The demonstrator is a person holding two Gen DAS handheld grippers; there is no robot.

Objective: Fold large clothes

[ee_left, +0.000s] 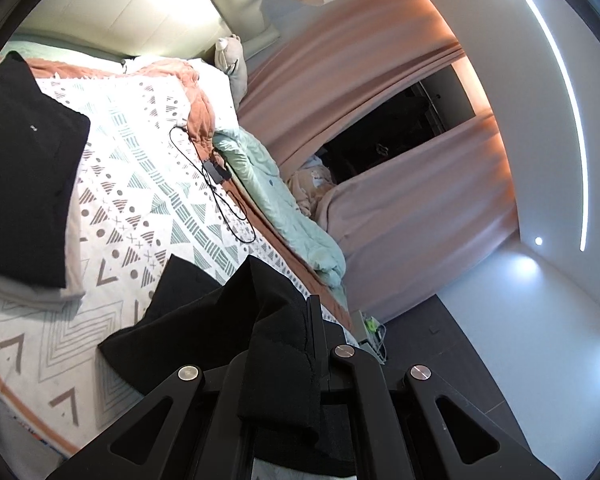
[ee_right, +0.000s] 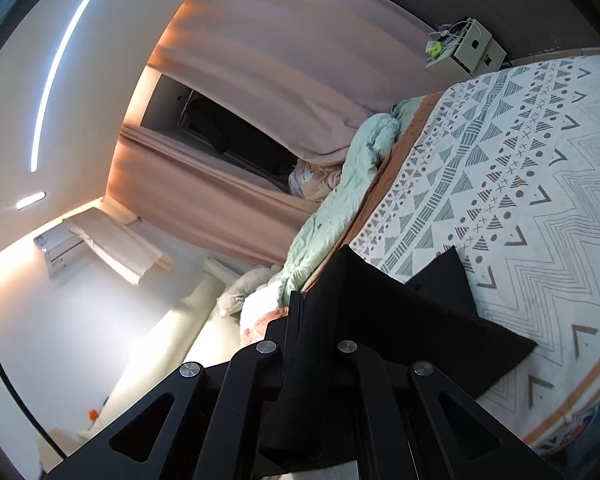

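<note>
A black garment (ee_left: 204, 320) hangs from both grippers above a bed with a patterned white cover (ee_left: 140, 184). My left gripper (ee_left: 300, 320) is shut on a bunched edge of the black cloth, which drapes over its fingers. My right gripper (ee_right: 308, 312) is shut on another edge of the same black garment (ee_right: 420, 320), whose corner trails over the patterned cover (ee_right: 520, 200). The fingertips of both grippers are mostly hidden by the cloth.
A stack of folded clothes with a black one on top (ee_left: 24, 172) lies on the bed at the left. A black cable and charger (ee_left: 216, 172) lie near a mint duvet (ee_left: 284, 208). Pink curtains (ee_left: 380, 120), a bedside cabinet (ee_right: 468, 48) and a dark floor (ee_left: 460, 360) surround the bed.
</note>
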